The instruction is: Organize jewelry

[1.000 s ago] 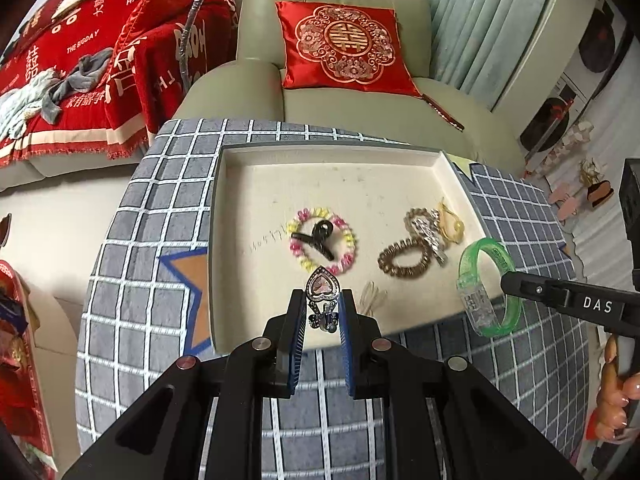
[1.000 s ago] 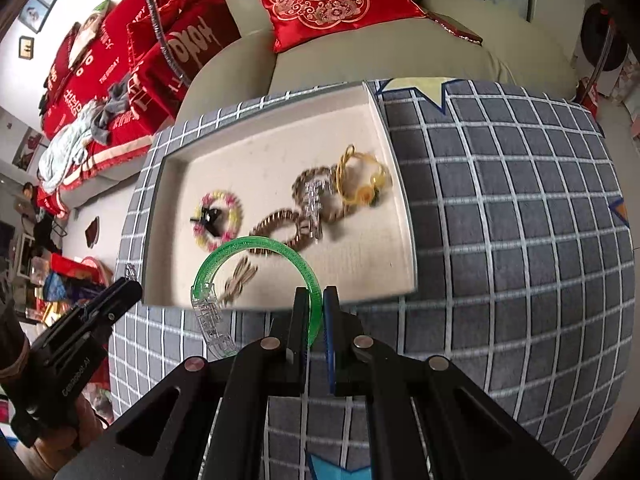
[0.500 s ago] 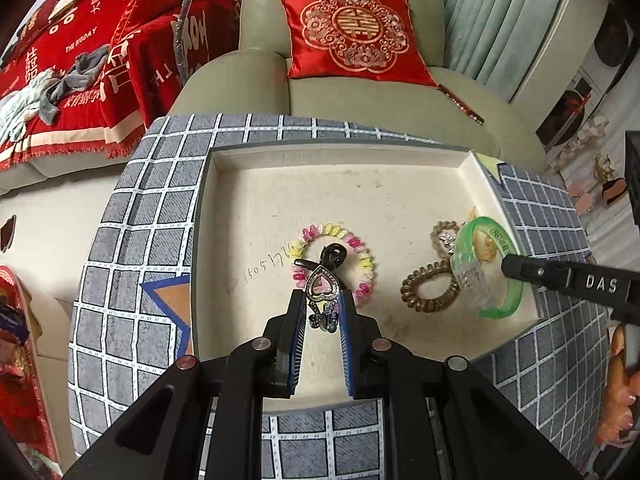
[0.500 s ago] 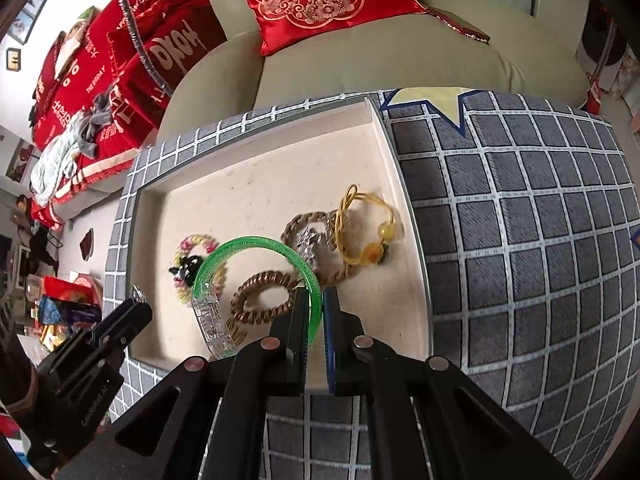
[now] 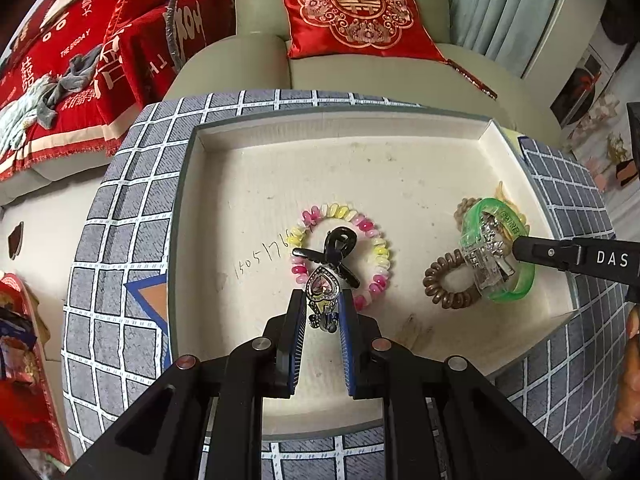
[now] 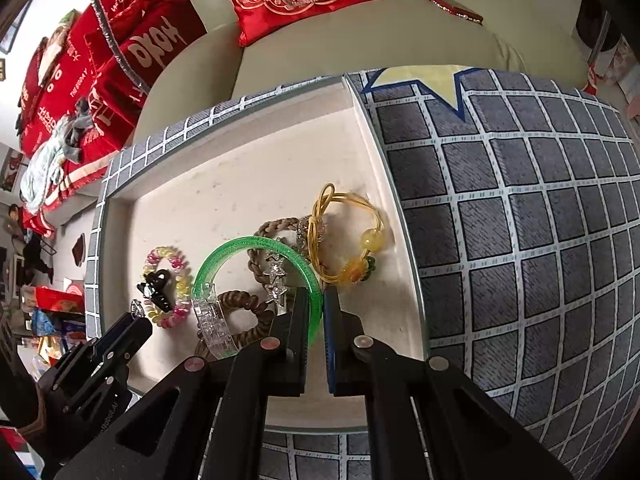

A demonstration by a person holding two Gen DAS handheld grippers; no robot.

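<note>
The left tool (image 5: 322, 312) is clenched on a heart-shaped pendant clip (image 5: 321, 290), gripping its lower part so that the heart face projects forward of the fingertips and stays visible for placement. The clip hangs over the shallow cream tray (image 5: 192, 208), directly above the black claw clip (image 5: 334, 250) that lies inside the pink-and-yellow coil bracelet (image 5: 374, 240). The right tool (image 6: 318, 304) is clenched on the rim of the green bangle (image 6: 224, 256), pinching it edge-on so that the ring stands out ahead of the fingers with its clear clasp section to the left. The bangle sits above the brown coil hair tie (image 5: 448, 284) and the star-shaped rhinestone pin (image 6: 276, 276), near the yellow beaded cord bracelet (image 6: 352, 236). The tray rests on a desk covered by a grey grid cloth (image 6: 520, 240). Judgement: both items are positioned for release into the tray.
</note>
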